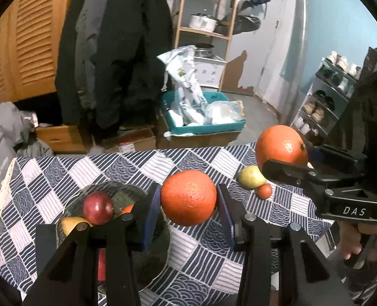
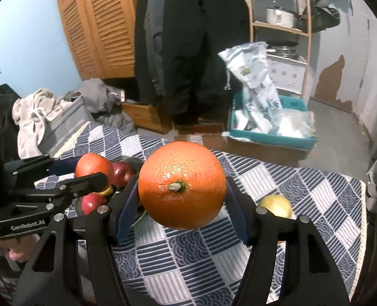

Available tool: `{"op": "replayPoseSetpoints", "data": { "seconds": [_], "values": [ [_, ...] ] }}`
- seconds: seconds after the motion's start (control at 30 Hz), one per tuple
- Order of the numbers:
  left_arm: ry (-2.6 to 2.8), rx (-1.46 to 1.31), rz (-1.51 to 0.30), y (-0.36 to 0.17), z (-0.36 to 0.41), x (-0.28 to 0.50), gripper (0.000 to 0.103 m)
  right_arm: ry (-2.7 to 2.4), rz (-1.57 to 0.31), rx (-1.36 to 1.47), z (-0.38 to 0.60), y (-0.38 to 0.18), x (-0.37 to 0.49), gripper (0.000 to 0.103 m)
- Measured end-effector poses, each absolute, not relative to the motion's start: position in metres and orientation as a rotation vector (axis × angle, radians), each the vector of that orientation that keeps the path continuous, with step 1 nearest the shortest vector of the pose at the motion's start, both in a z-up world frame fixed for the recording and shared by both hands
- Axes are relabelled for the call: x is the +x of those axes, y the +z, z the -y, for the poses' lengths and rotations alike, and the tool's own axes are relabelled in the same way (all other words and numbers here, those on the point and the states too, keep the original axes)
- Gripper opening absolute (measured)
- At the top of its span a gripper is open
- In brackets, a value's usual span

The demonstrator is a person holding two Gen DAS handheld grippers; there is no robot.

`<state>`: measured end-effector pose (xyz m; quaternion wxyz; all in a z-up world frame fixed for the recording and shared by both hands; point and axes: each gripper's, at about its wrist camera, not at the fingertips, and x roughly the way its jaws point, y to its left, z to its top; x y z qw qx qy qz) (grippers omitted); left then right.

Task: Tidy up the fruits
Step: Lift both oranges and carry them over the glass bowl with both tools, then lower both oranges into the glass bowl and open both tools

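My left gripper is shut on an orange and holds it above the table, just right of a dark glass bowl. The bowl holds a red apple, a yellow fruit and an orange piece. My right gripper is shut on a second orange, stem end facing the camera, held above the checked cloth. In the left wrist view that orange and the right gripper are at the right. A yellow-green fruit and a small red fruit lie on the cloth.
The table has a blue and white checked cloth. Beyond its far edge stand cardboard boxes, a teal tray with bags, hanging coats, a wooden shelf and a shoe rack at the right. Clothes are piled at the left.
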<state>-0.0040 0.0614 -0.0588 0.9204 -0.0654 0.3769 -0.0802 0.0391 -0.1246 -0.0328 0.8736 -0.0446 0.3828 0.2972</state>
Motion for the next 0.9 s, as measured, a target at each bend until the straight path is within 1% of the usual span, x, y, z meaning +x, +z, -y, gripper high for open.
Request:
{"op": "replayPoseSetpoints", "data": {
  "seconds": [0.5, 0.9],
  "values": [
    [-0.039, -0.216, -0.846, -0.091, -0.127, -0.009, 0.044, 0.696, -0.869, -0.142, 0.059, -0.053, 0.044, 0.064],
    [0.053, -0.286, -0.966, -0.139, -0.171, -0.006, 0.044, 0.756, -0.981, -0.193, 0.005, -0.095, 0.046, 0.064]
  ]
}}
